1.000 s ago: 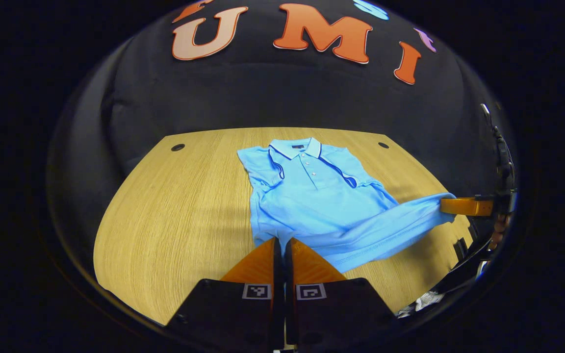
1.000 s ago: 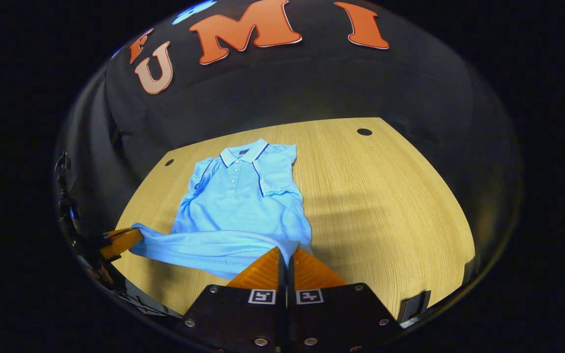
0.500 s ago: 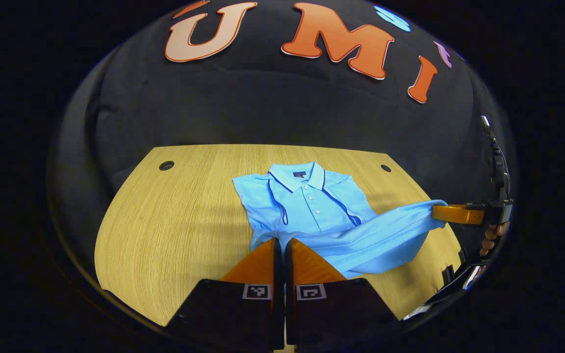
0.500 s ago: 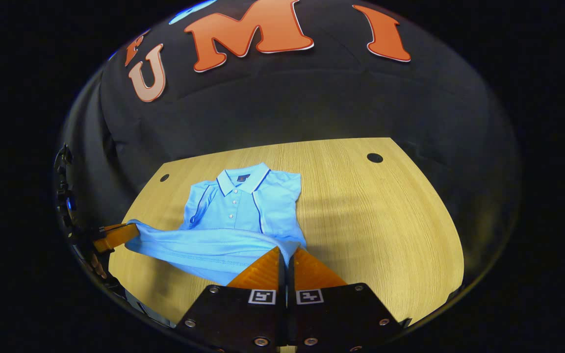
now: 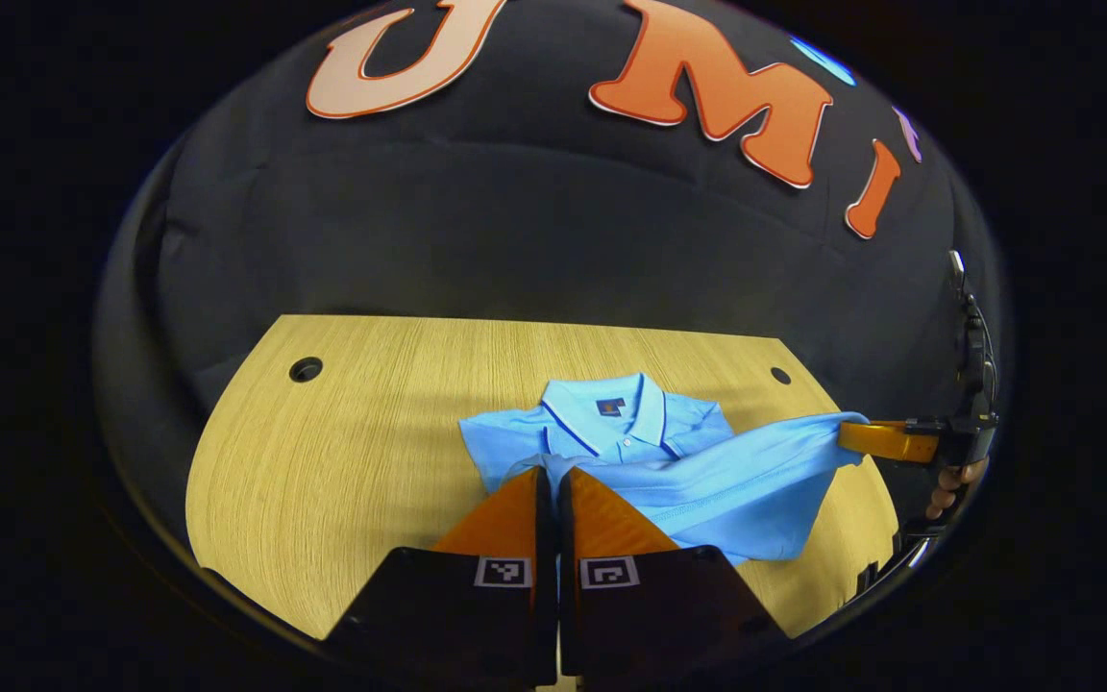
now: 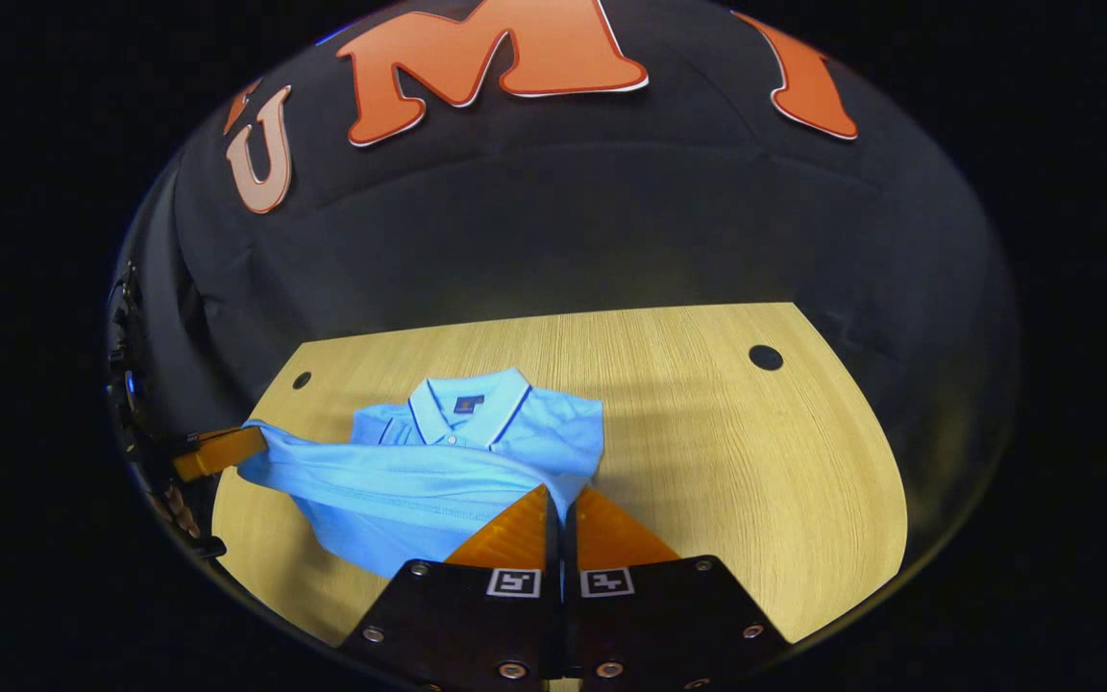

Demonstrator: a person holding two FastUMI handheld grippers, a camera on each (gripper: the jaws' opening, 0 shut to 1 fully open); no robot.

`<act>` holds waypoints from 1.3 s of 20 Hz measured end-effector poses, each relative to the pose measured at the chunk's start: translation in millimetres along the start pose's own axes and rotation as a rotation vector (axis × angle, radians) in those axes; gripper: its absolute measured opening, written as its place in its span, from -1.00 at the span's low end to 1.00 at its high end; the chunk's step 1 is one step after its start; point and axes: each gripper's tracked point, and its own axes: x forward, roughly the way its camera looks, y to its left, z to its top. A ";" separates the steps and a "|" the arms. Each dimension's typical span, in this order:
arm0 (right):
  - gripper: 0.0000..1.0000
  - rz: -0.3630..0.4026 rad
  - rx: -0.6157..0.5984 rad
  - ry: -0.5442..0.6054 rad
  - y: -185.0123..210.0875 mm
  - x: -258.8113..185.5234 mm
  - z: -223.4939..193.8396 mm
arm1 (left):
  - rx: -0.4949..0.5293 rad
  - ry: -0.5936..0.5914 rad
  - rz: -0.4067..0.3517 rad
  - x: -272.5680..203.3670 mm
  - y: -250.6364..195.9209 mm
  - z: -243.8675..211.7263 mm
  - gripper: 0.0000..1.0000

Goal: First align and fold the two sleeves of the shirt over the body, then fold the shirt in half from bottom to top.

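Observation:
A light blue polo shirt (image 5: 736, 481) lies on the wooden table (image 5: 342, 452), sleeves folded over the body, collar (image 5: 626, 423) at the far end. Its bottom hem is lifted off the table and stretched between both grippers. My left gripper (image 5: 549, 473) is shut on one hem corner. The right gripper (image 5: 847, 436), at the far right of the left gripper view, pinches the other corner. In the right gripper view the shirt (image 6: 419, 481) hangs from my right gripper (image 6: 561, 492), and the left gripper (image 6: 251, 445) holds the hem at the left. The raised hem hides the lower body.
The table has a round cable hole near each far corner (image 5: 306, 369) (image 5: 780, 375). Bare wood (image 6: 755, 481) spreads to the right of the shirt in the right gripper view. A hand (image 5: 947, 485) grips the right gripper's handle. Black cloth walls the back.
Both grippers have carried the hem up and forward toward the collar. The lifted fabric now covers the buttons and most of the shirt's body.

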 end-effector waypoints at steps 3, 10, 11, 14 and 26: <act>-0.99 -0.010 -0.001 -0.004 0.6 24.0 17.2 | -0.004 0.000 -0.002 26.0 9.2 15.3 -0.89; -0.99 -0.054 0.006 0.004 -10.5 82.6 41.0 | 0.013 0.013 -0.004 83.7 18.5 32.8 -0.92; -0.99 -0.054 0.018 0.001 -10.2 91.1 43.4 | 0.018 0.015 0.003 92.2 21.9 33.9 -0.88; -0.98 -0.070 0.053 -0.010 -10.1 117.6 48.3 | 0.023 0.031 0.029 114.6 30.9 32.5 -0.89; -0.17 -0.081 0.033 -0.019 -21.3 136.7 47.4 | 0.017 0.038 0.054 146.1 34.4 44.6 0.13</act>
